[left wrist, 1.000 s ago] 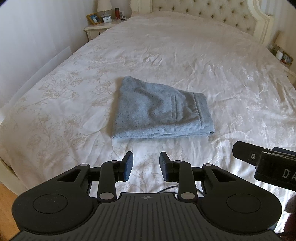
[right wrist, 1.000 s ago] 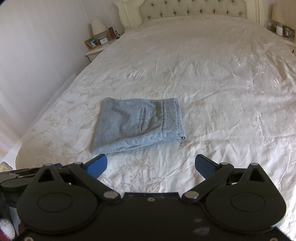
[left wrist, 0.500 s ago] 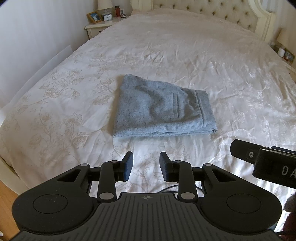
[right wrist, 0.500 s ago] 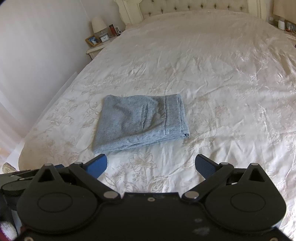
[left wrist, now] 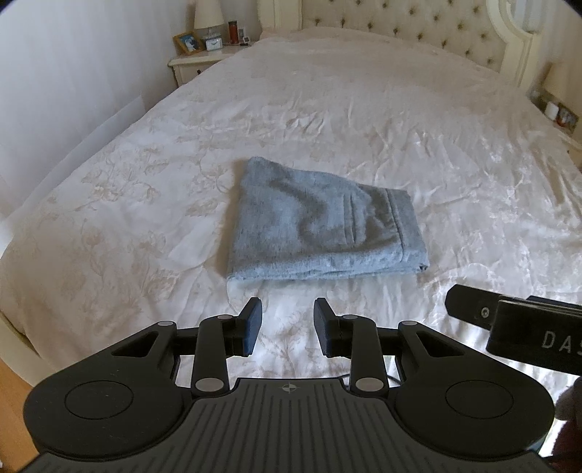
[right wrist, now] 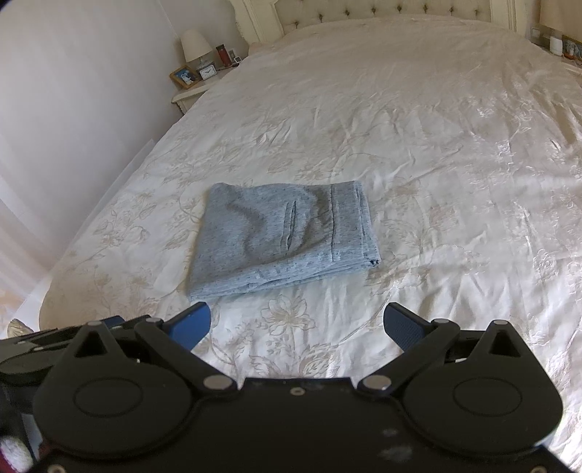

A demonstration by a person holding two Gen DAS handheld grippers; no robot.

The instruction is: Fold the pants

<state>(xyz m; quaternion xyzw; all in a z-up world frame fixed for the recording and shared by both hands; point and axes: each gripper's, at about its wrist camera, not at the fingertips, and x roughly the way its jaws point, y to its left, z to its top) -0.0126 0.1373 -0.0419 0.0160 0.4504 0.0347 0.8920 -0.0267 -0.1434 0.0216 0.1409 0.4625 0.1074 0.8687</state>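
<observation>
Grey-blue pants [left wrist: 320, 225] lie folded into a compact rectangle on the white bedspread [left wrist: 363, 127], waistband to the right. The same pants [right wrist: 283, 236] show in the right wrist view, left of centre. My left gripper [left wrist: 287, 320] hovers just short of the pants' near edge, its jaws a narrow gap apart with nothing between them. My right gripper [right wrist: 296, 324] is held back from the pants as well, jaws spread wide and empty. Neither touches the cloth.
A tufted headboard [left wrist: 418, 32] stands at the far end. A nightstand [left wrist: 196, 65] with a lamp, a photo frame and a clock sits far left. The other gripper's body [left wrist: 516, 320] juts in at the right. Wooden floor [left wrist: 14, 393] shows past the bed's near left corner.
Both views tilt slightly, so the pants sit a little lower in the frames. Pants and jaws are otherwise unchanged.
</observation>
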